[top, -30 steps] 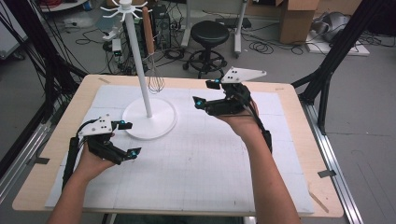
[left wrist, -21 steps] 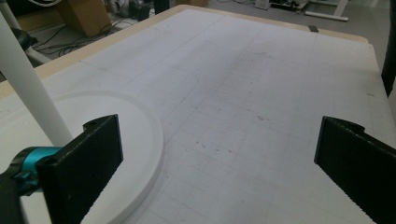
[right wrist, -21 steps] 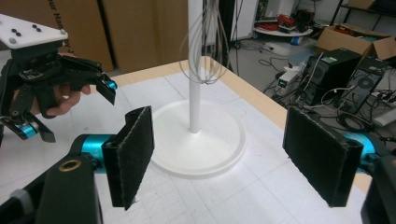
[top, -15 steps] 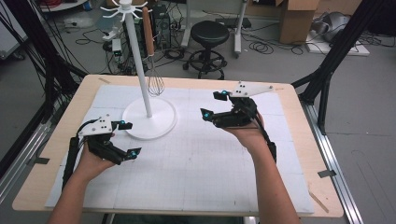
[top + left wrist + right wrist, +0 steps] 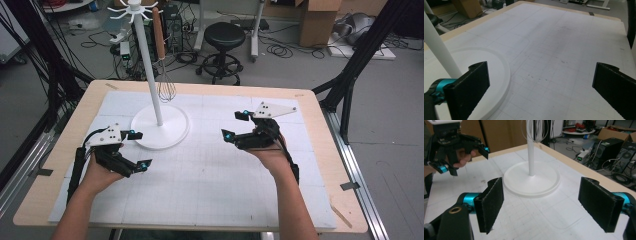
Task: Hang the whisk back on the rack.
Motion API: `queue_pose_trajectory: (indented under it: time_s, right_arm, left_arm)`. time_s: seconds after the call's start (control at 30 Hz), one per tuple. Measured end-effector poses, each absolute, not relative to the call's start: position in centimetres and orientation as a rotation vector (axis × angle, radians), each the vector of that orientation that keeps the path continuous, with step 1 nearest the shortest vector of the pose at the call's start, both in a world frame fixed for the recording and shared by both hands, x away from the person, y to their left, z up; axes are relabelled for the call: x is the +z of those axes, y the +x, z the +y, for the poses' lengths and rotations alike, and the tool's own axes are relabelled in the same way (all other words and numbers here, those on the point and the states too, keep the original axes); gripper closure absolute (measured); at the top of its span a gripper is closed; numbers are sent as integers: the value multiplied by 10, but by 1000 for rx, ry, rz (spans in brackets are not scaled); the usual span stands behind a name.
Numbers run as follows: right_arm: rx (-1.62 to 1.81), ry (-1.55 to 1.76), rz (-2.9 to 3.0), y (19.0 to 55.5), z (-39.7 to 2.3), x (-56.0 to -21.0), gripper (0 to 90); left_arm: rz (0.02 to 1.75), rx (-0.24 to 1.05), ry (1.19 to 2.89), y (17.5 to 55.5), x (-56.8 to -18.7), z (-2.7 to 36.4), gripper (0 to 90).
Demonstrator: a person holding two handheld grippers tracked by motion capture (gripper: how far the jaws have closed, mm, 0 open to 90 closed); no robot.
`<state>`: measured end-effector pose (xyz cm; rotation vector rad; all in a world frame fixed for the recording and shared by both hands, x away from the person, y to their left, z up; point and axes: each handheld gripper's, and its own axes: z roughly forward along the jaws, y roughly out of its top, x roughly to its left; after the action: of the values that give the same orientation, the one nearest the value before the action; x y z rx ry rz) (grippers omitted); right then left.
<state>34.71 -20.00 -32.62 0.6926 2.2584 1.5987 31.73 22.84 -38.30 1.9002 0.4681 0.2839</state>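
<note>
High view, my right gripper [image 5: 235, 125] mid-frame, jaws just widened, empty, left gripper [image 5: 139, 149] lower left, gaping, holding nothing, whisk [image 5: 165, 82] on stand [image 5: 159, 127].

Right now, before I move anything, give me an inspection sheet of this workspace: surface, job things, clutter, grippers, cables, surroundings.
Surface: wooden table under a white grid mat, faintly scuffed.
Job's things: white stand on the mat; whisk with a wooden handle hanging from a top hook.
Clutter: nothing seen on the mat.
Grippers: left gripper open beside the stand's base, nothing between its fingers. Right gripper open right of the stand; its fingers have just been opening, nothing between them.
Cables: a black one along each forearm; loose ones on the floor behind the table.
Surroundings: stool, cardboard boxes, black frame legs.
</note>
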Motion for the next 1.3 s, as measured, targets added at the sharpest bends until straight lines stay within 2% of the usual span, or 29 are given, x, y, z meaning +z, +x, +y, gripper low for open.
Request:
queue_pose_trajectory:
  time_s: [0.97,1.3]
  right_arm:
    - [1572,784,2246,330,-218,-384,167]
    - [1535,800,2244,331,-220,-390,163]
  left_arm:
    - [475,276,1919,318,-388,224,16]
    - [472,275,1916,318,-387,223,16]
